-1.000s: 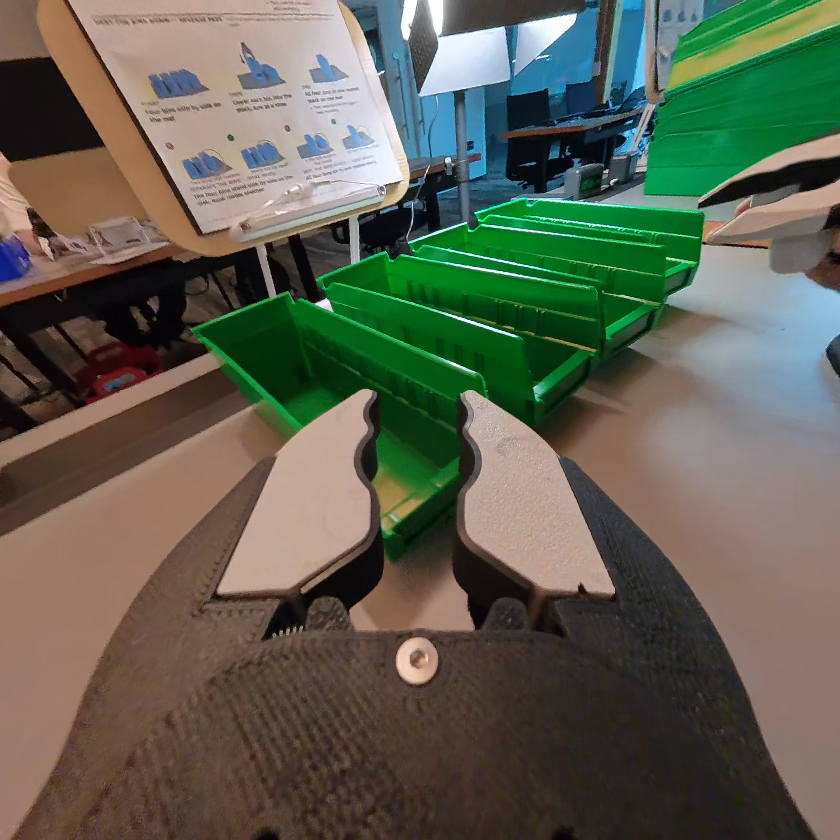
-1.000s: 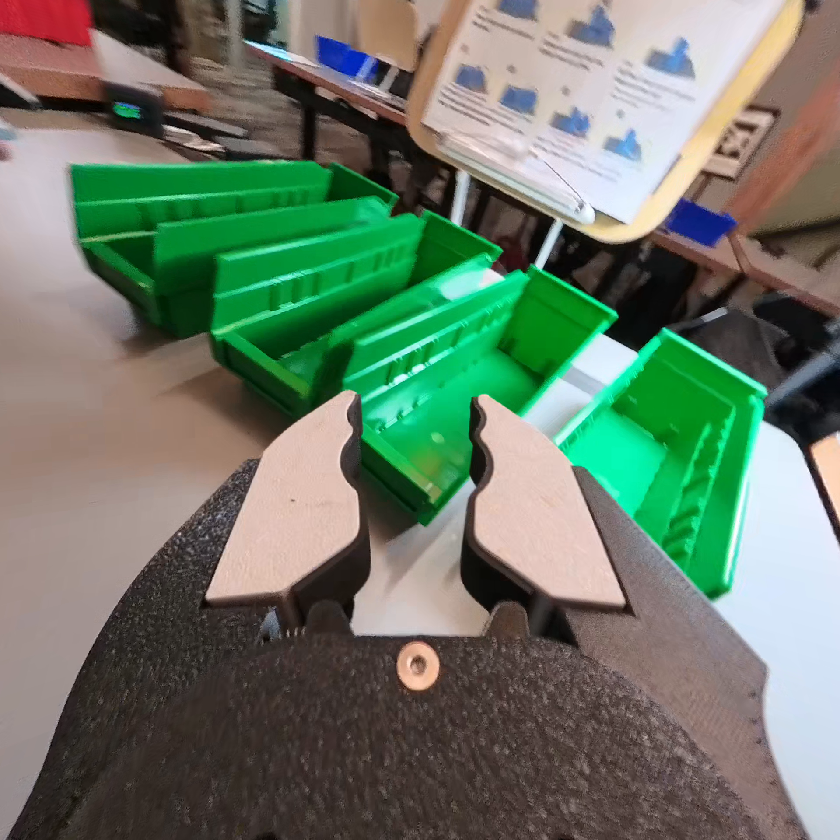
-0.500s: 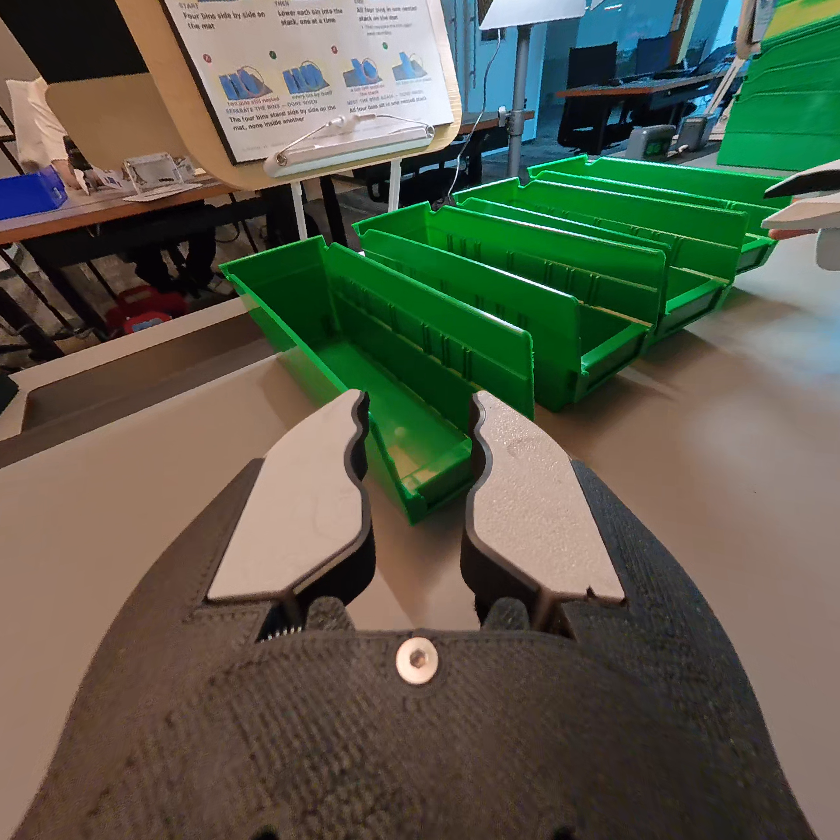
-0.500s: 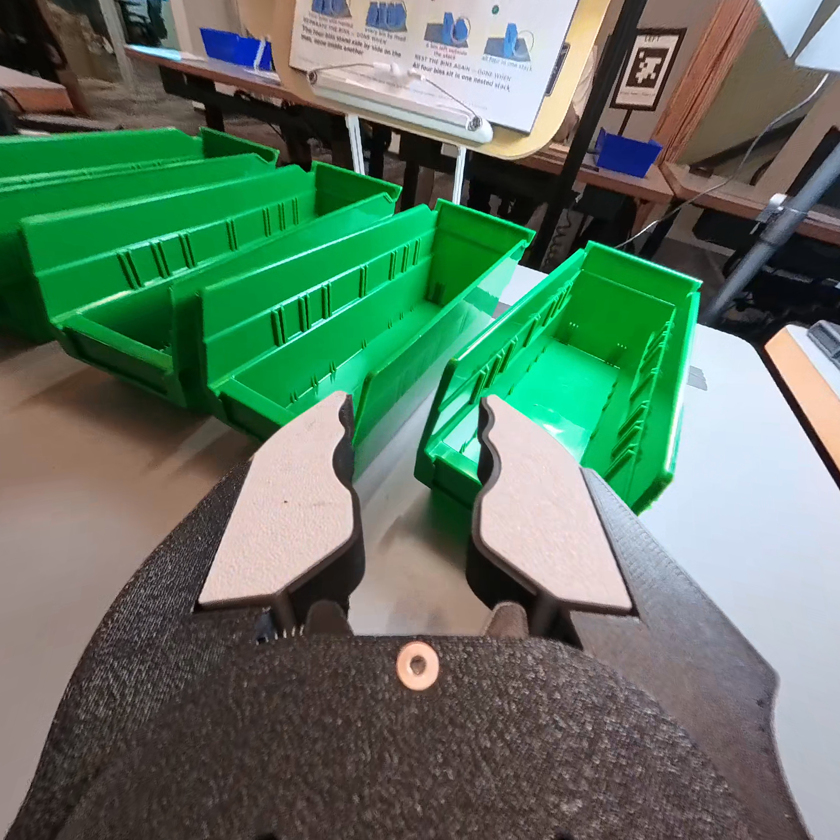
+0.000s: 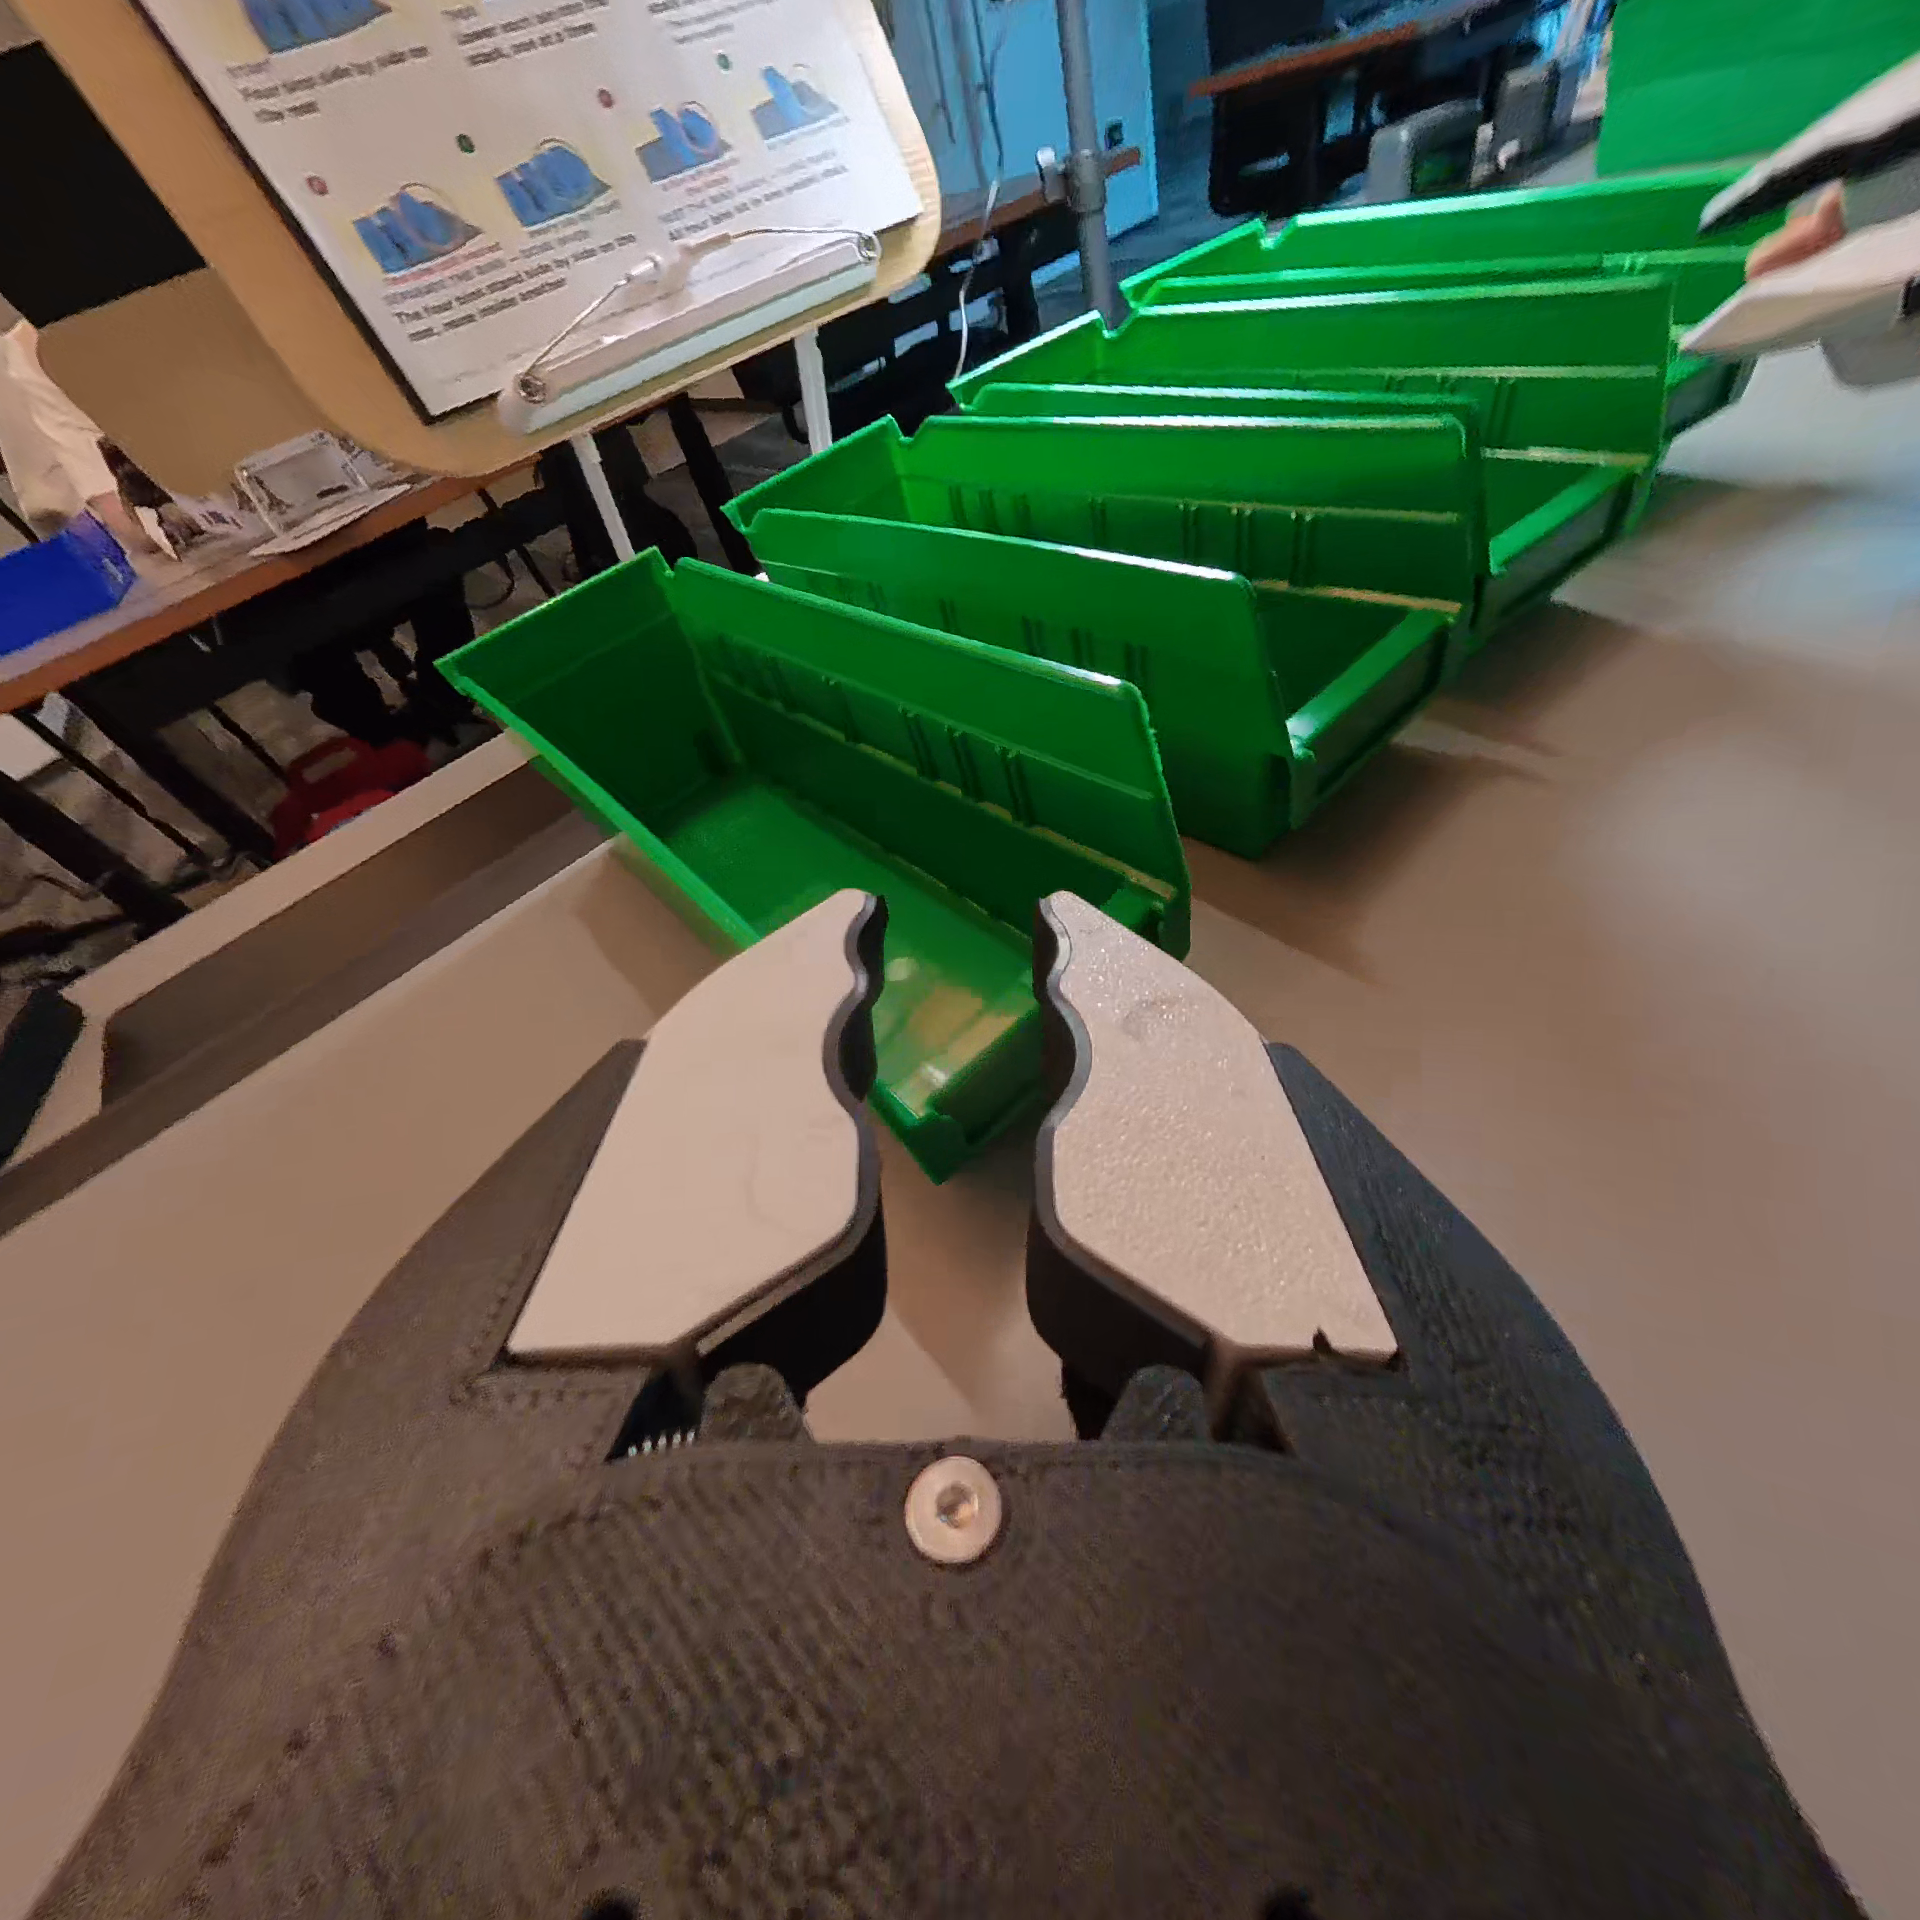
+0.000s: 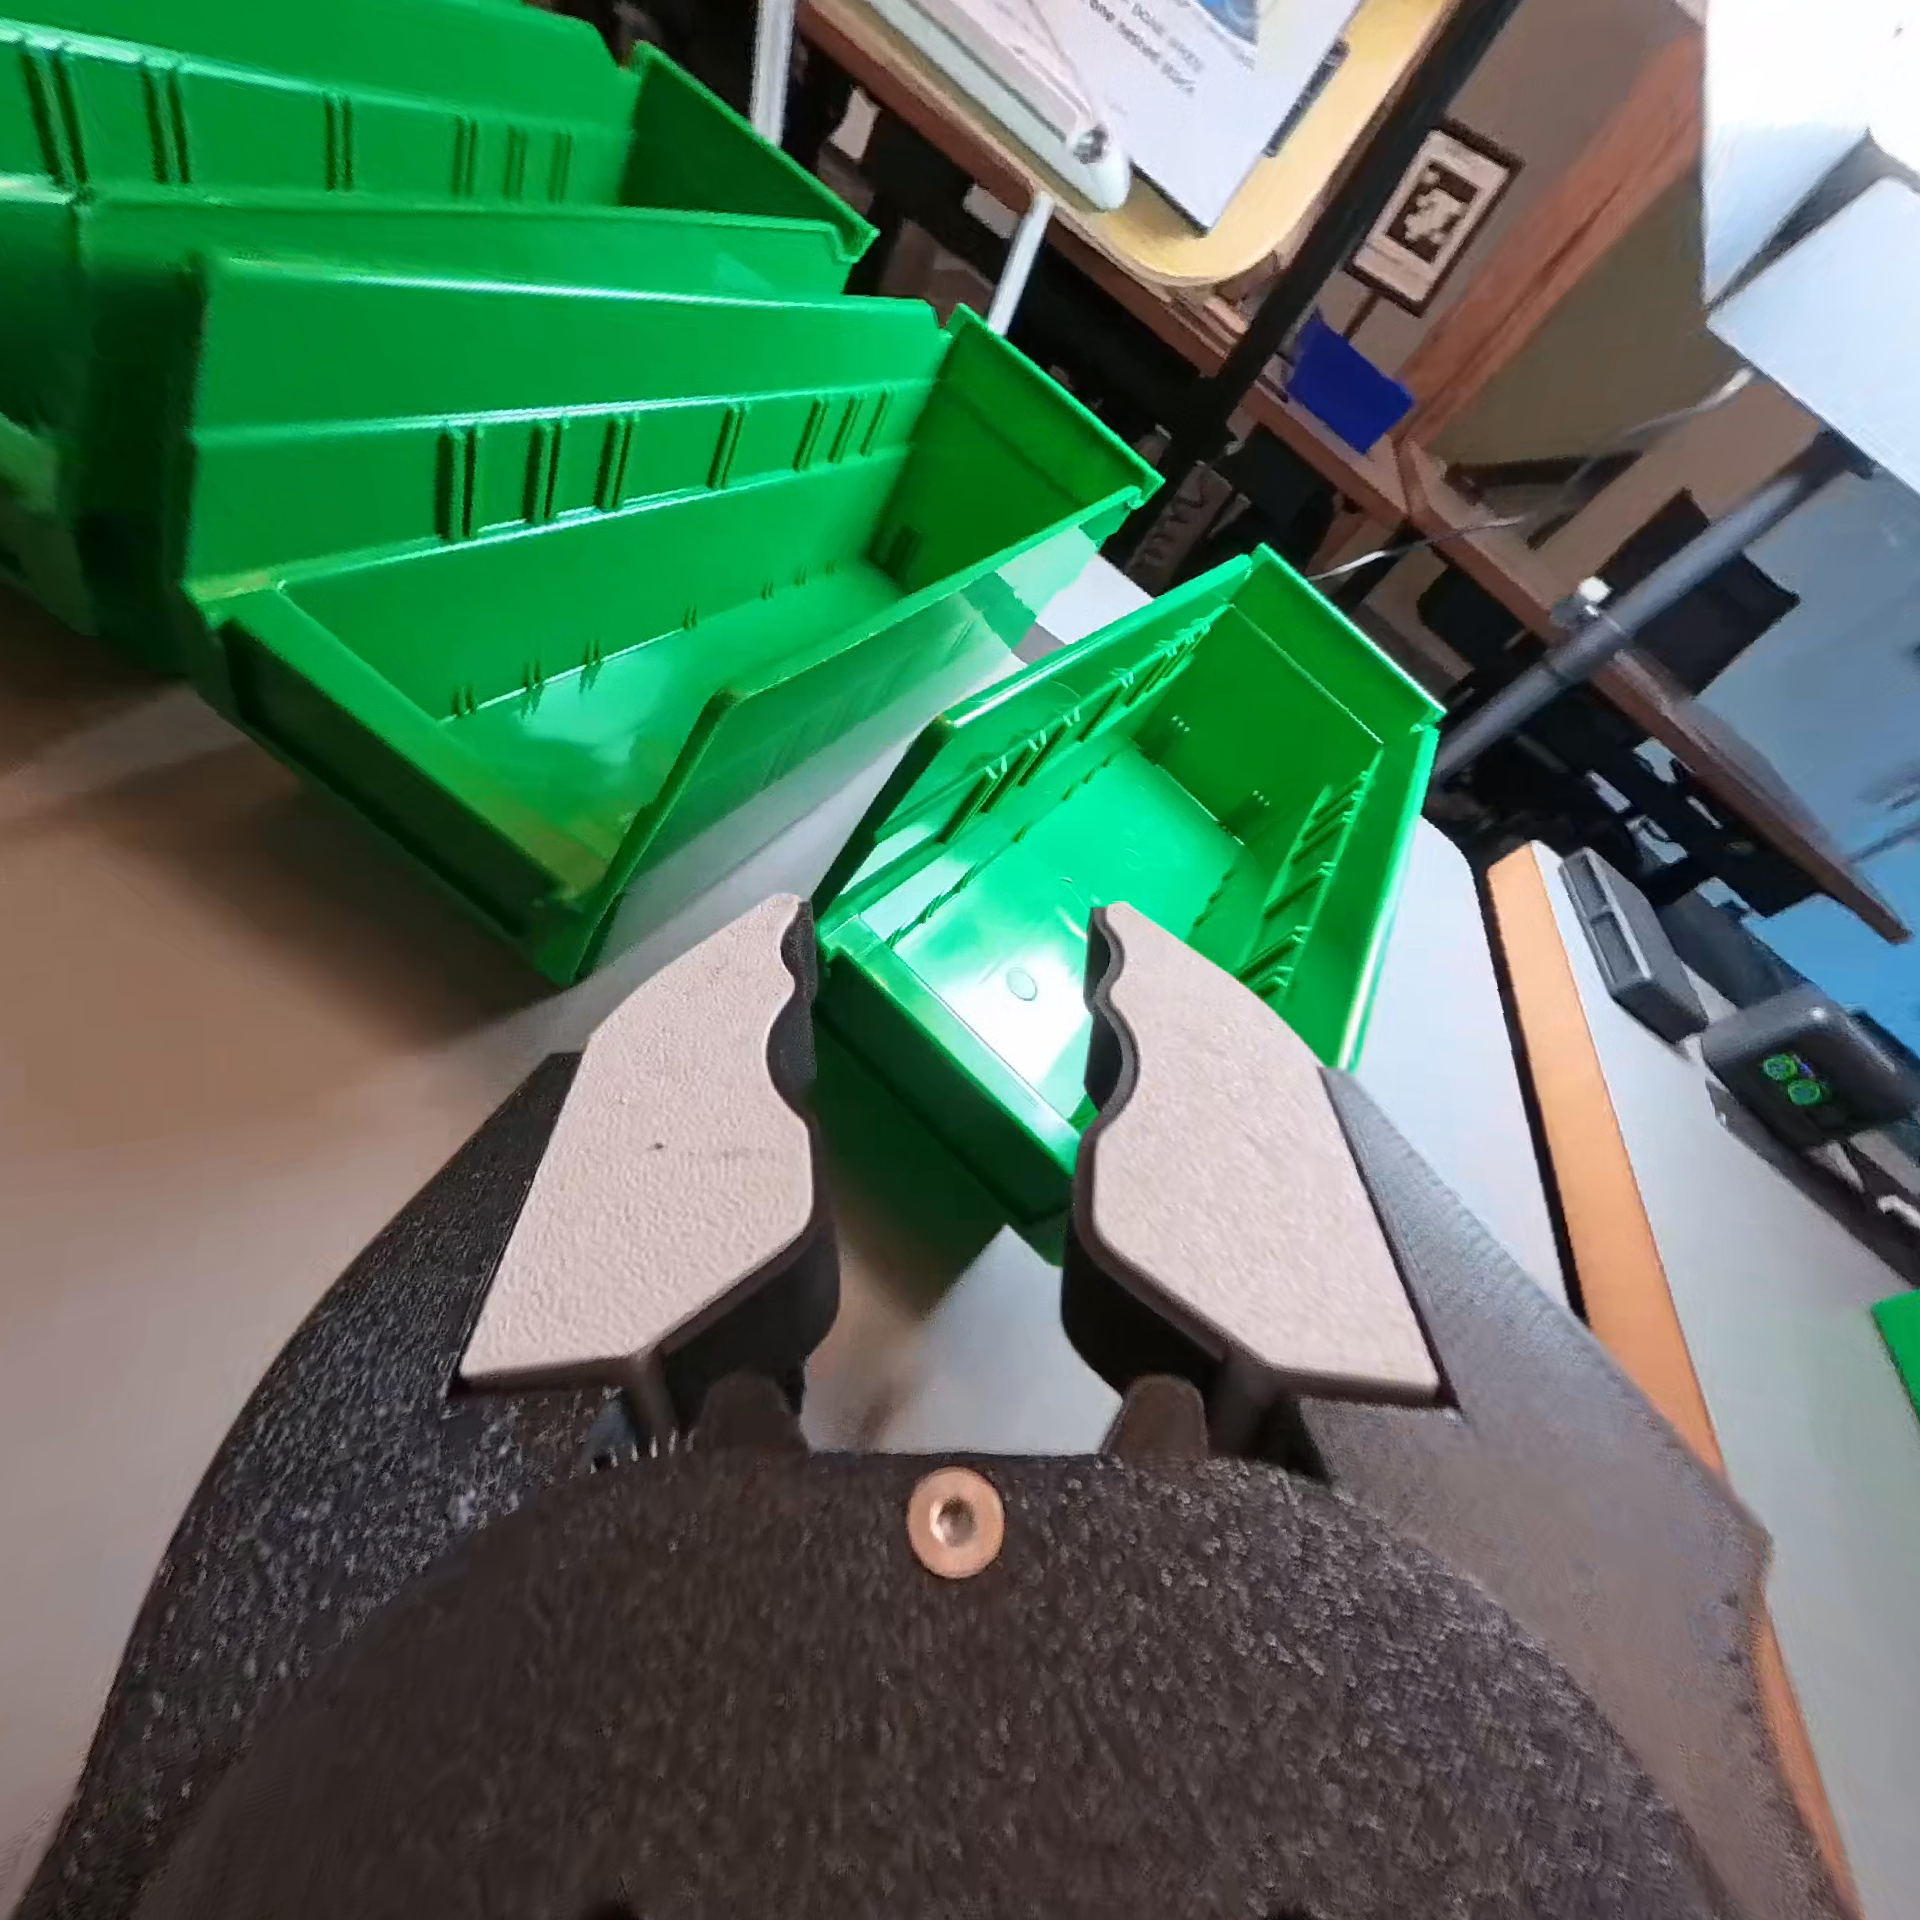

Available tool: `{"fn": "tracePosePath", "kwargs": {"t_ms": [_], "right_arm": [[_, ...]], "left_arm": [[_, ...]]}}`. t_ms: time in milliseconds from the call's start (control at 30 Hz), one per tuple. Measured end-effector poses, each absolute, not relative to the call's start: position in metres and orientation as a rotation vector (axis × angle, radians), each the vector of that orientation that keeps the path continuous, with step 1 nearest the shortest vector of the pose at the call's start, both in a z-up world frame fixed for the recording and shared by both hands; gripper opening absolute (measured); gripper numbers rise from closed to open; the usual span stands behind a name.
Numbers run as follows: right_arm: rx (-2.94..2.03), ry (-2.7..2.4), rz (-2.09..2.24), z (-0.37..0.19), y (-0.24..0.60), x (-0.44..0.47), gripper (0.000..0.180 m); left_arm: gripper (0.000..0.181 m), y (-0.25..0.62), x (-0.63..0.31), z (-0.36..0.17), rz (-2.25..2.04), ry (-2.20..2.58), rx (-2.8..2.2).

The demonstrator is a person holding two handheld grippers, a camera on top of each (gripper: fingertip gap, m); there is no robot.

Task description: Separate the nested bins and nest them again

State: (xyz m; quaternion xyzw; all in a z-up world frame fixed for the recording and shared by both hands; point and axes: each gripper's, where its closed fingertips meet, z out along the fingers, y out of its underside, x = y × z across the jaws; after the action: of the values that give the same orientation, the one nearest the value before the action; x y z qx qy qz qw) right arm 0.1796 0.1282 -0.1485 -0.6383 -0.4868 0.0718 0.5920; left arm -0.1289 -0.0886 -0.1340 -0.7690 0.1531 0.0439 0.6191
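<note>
Several long green bins stand side by side in a row on the tan table. In the left wrist view my left gripper is open, with a narrow gap, and its fingertips are at the front lip of the leftmost bin. In the right wrist view my right gripper is open. Its fingertips straddle the front wall of the rightmost bin, which stands a little apart from its neighbour. Neither gripper holds anything. The right gripper also shows in the left wrist view, far right.
A clipboard with an instruction sheet stands on a pole behind the row. The table edge drops off left of the leftmost bin. An orange-edged table adjoins on the right. Desks and chairs stand behind. Spacing between my two grippers at the tips: around 40 centimetres.
Both grippers have moved closer to the end bins. The right one swung right from the middle bins to the rightmost bin and rolled. The left fingers have narrowed slightly.
</note>
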Motion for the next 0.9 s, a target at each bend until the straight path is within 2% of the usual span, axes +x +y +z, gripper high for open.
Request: {"fn": "tracePosePath", "kwargs": {"t_ms": [300, 500, 567, 733, 900], "right_arm": [[-1.478, -1.69, -0.089, -0.186, 0.138, 0.183, 0.056], [-1.465, -1.945, -0.234, -0.208, 0.146, 0.181, 0.049], [-1.475, -1.992, -0.21, -0.216, 0.144, 0.177, 0.047], [-1.416, -2.037, -0.232, -0.222, 0.15, 0.17, 0.028], [-1.332, -2.083, -0.188, -0.222, 0.138, 0.159, 0.028]], "left_arm": [[0.035, -0.076, -0.124, -0.134, 0.414, 0.647, -1.787], [0.034, -0.062, -0.097, -0.152, 0.445, 0.931, -1.848], [0.039, -0.056, -0.093, -0.162, 0.443, 0.975, -1.894], [0.051, -0.051, -0.098, -0.197, 0.42, 1.049, -2.072], [0.038, -0.045, -0.111, -0.212, 0.499, 1.041, -2.111]]}}
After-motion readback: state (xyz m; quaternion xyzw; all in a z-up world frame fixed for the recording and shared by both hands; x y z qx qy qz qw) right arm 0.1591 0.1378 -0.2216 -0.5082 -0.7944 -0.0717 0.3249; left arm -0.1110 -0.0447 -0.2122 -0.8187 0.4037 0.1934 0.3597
